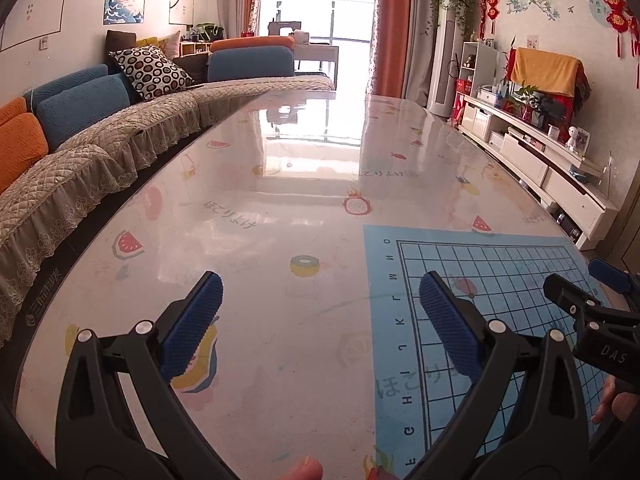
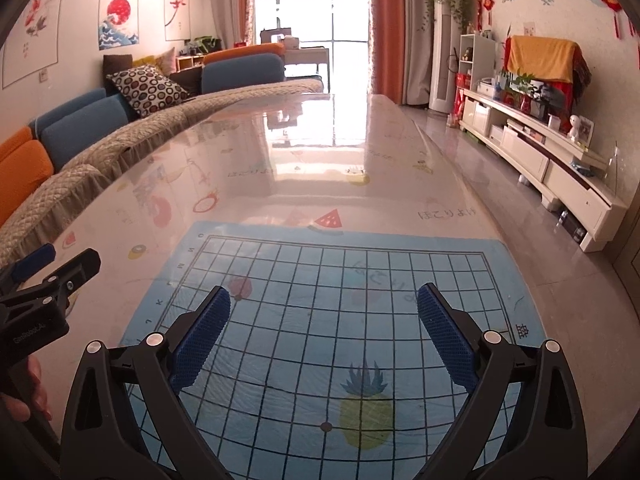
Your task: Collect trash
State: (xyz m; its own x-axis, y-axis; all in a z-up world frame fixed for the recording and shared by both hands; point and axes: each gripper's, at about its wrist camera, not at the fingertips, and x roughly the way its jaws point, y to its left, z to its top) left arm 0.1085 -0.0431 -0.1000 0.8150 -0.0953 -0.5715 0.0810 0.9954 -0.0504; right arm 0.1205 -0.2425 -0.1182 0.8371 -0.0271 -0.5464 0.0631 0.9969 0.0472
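No trash shows in either view. My left gripper (image 1: 320,300) is open and empty, held low over the glossy fruit-print table (image 1: 280,184). My right gripper (image 2: 324,312) is open and empty above the blue grid mat (image 2: 340,320), which lies under the clear table cover. The right gripper also shows at the right edge of the left wrist view (image 1: 592,292), and the left gripper at the left edge of the right wrist view (image 2: 52,272). The mat shows at lower right in the left wrist view (image 1: 500,280).
A long sofa (image 1: 100,140) with blue and orange cushions runs along the table's left side. A white TV cabinet (image 2: 552,164) stands across the floor on the right. The balcony window (image 2: 312,12) is straight ahead beyond the table's far end.
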